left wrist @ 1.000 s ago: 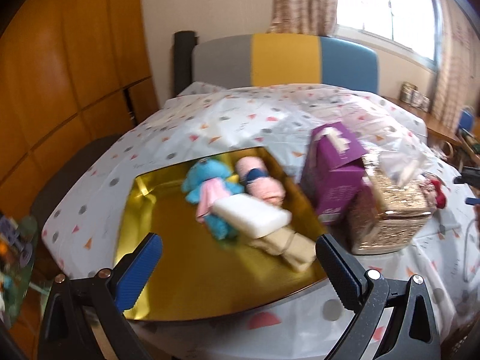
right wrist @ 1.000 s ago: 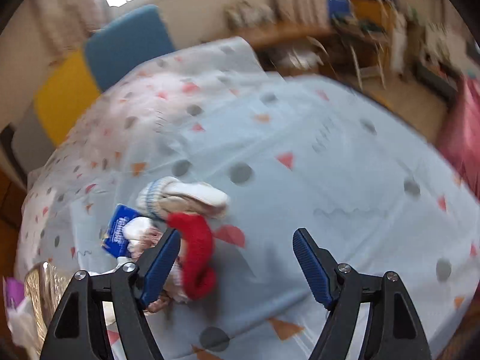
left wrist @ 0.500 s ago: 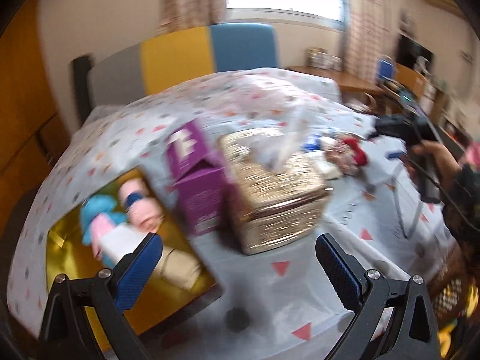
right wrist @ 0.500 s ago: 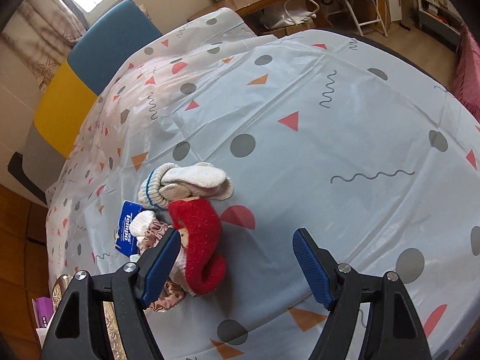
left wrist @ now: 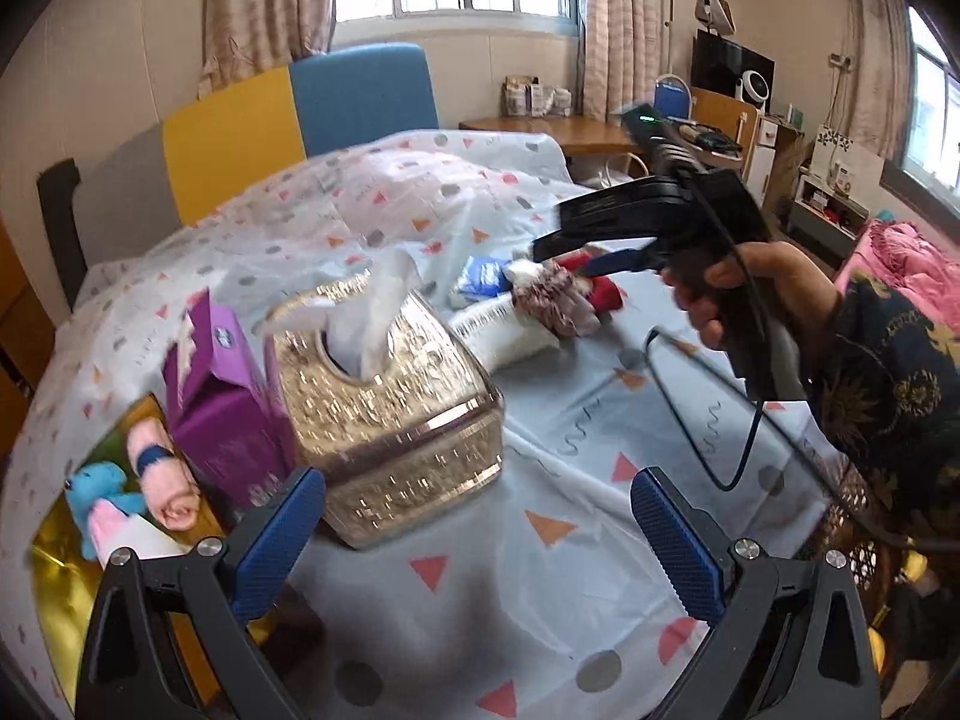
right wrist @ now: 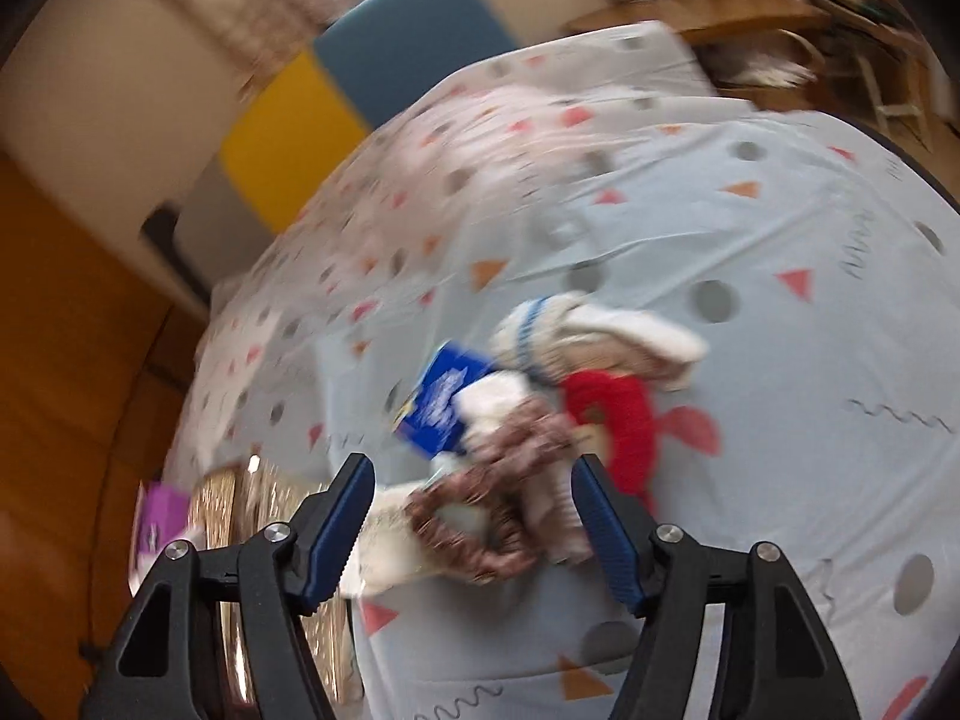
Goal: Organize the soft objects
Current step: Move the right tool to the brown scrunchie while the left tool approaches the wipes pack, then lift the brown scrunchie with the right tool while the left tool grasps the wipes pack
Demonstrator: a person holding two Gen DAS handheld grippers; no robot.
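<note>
Left gripper (left wrist: 477, 534): jaws wide apart, nothing between them. It hangs over the tablecloth (left wrist: 600, 516), near the front of the gold tissue box (left wrist: 384, 414).

Right gripper (right wrist: 471, 516): jaws closing. Between them I see the brown scrunchie (right wrist: 474, 516) and a pale folded cloth (right wrist: 549, 510). I cannot tell whether either pad touches them yet; this view is blurred. From the left wrist view I see the same gripper in a hand (left wrist: 762, 294), pointing down at the pile of soft things.

Pile, right wrist view: red piece (right wrist: 618, 420) just right of the scrunchie, touching it; white sock with blue stripes (right wrist: 576, 330) behind; blue packet (right wrist: 441, 402) on the left edge. All lie bunched together on the cloth, well right of the tissue box.

Left wrist view, far left: gold tray (left wrist: 60, 570) holds a blue plush (left wrist: 99, 495), a pink roll with a dark band (left wrist: 159, 474) and a white piece I only partly see. Purple box (left wrist: 219, 414) stands between tray and tissue box, touching the latter.
</note>
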